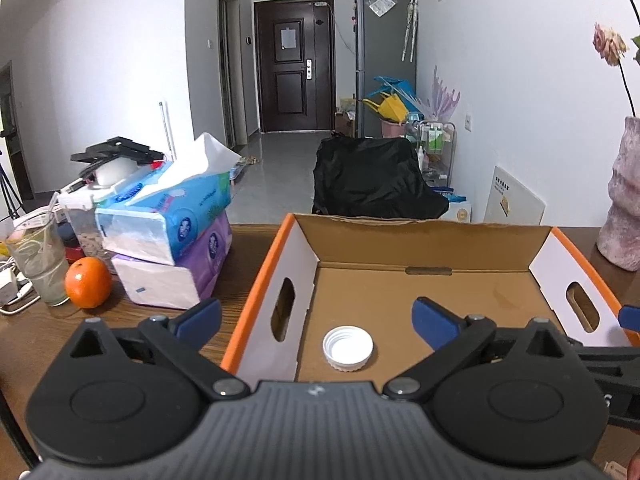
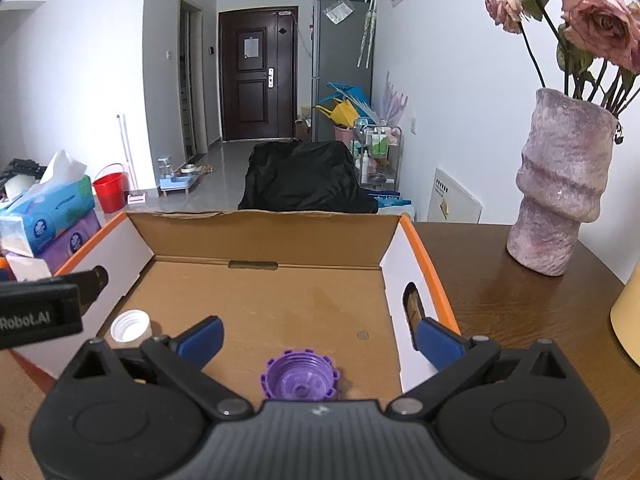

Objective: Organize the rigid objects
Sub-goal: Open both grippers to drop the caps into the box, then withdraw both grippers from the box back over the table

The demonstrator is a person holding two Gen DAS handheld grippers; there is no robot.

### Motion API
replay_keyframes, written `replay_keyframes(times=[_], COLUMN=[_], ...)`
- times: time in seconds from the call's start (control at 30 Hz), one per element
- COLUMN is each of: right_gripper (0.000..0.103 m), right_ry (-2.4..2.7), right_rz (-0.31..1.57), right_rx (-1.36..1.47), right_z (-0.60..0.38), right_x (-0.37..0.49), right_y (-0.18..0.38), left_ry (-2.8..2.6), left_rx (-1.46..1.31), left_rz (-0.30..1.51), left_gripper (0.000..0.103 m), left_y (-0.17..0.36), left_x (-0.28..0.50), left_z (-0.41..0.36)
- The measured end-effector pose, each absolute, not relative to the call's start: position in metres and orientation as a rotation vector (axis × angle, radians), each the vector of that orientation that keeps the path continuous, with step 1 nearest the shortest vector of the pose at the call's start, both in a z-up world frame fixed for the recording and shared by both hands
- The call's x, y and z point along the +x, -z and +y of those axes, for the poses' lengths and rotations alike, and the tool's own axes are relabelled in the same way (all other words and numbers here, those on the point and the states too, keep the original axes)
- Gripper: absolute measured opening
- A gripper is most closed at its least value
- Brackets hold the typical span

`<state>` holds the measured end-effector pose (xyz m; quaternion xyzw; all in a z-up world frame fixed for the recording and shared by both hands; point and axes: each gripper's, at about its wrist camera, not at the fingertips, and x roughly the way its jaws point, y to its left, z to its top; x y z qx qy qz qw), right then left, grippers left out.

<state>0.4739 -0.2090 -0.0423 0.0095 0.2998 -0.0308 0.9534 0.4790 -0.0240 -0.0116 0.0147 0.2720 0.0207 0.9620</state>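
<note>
An open cardboard box (image 1: 400,236) with orange rims stands on the wooden table; it also shows in the right wrist view (image 2: 264,232). A white cap (image 1: 347,348) lies open side up on the box floor, also seen in the right wrist view (image 2: 130,326). A purple cap (image 2: 300,380) lies on the box floor near the front. My left gripper (image 1: 316,320) is open and empty above the white cap. My right gripper (image 2: 318,340) is open and empty above the purple cap. The left gripper's body (image 2: 40,312) shows at the left of the right wrist view.
Left of the box are stacked tissue packs (image 1: 172,236), an orange (image 1: 88,282), a glass (image 1: 38,258) and a clutter pile. A pink vase with roses (image 2: 560,188) stands right of the box. A black-covered chair (image 2: 308,180) is behind the table.
</note>
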Motion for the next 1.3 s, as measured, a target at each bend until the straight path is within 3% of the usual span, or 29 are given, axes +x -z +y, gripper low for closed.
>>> replay_keyframes(times=[1.3], right_gripper=[0.103], right_ry=[0.011], right_rz=[0.535], right_rx=[-0.066], right_z=[-0.205], right_x=[0.310], right_y=[0.016], left_ry=[-0.050], left_rx=[0.006], left_rz=[0.469], left_gripper=[0.103], left_y=[-0.022], left_x=[0.311], left_z=[0.006])
